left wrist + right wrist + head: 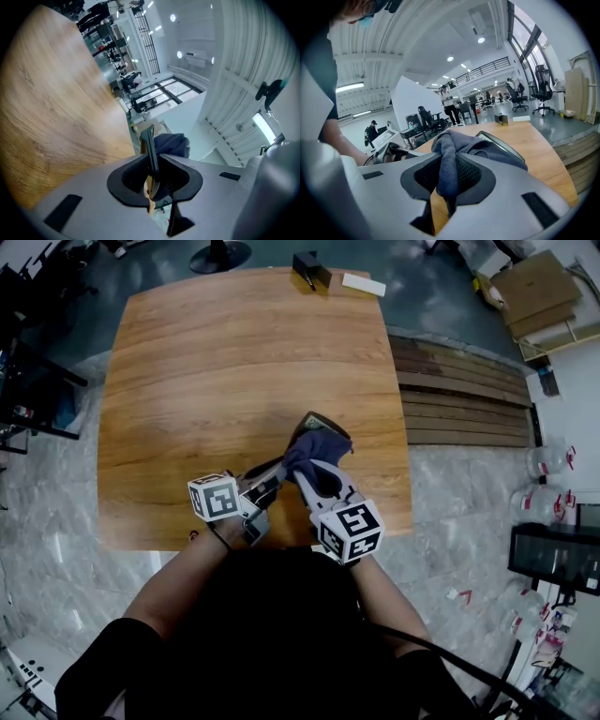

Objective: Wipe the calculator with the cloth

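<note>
In the head view both grippers meet over the front edge of the wooden table [234,362]. My left gripper [274,476] is shut on a dark, thin calculator [319,420], which it holds off the table. The left gripper view shows that calculator [151,150] edge-on between the jaws of the left gripper [152,176]. My right gripper [314,472] is shut on a blue-grey cloth [314,448] that lies bunched against the calculator's face. In the right gripper view the cloth [450,154] hangs from between the jaws of the right gripper [447,176] and covers most of the calculator [499,143].
A small black box [311,268] and a flat white item [363,283] sit at the table's far edge. To the right of the table lie wooden planks [459,390], with cardboard boxes [534,292] beyond them. The person's arms and dark sleeves fill the bottom of the head view.
</note>
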Demonstrator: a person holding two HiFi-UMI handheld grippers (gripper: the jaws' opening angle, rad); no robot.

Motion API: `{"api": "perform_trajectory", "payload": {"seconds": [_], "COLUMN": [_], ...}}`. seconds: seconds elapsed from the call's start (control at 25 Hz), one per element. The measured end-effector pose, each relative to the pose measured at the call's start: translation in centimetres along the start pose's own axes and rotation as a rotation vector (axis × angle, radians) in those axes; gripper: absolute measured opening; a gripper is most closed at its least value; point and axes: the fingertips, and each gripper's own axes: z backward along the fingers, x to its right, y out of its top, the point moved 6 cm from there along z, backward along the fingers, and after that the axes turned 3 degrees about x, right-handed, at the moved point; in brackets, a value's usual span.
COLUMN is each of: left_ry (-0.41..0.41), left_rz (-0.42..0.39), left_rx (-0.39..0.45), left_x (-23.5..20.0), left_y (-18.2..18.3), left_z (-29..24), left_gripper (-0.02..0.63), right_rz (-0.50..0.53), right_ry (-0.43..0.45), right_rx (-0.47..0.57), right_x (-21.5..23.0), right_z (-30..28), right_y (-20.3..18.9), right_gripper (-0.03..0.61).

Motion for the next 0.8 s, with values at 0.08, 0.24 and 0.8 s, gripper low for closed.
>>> {"api": "perform_trajectory", "payload": {"seconds": [0.08,0.24,0.8], "left_ry": [-0.013,-0.043,-0.080], "left_rz": [-0.016,0.004,0.098], "left_rx": [-0.011,-0.014,0.040], "left_x": [0.8,1.8,2.1], "left_y": [-0.3,-0.9,-0.1], "left_z": [-0.1,-0.3,0.8], "left_gripper": [0.075,0.075,0.077], "right_rz": [0.006,0.020,-0.029], "right_ry": [-0.037,-0.138,-0.369], "right_rx": [0.016,0.060,0.109], "right_x": [1.3,4.1,9.8], "right_z": [0.1,0.5,3.7], "right_y": [0.8,2.8,3.4], "right_gripper": [0.071,0.071,0.071]}}
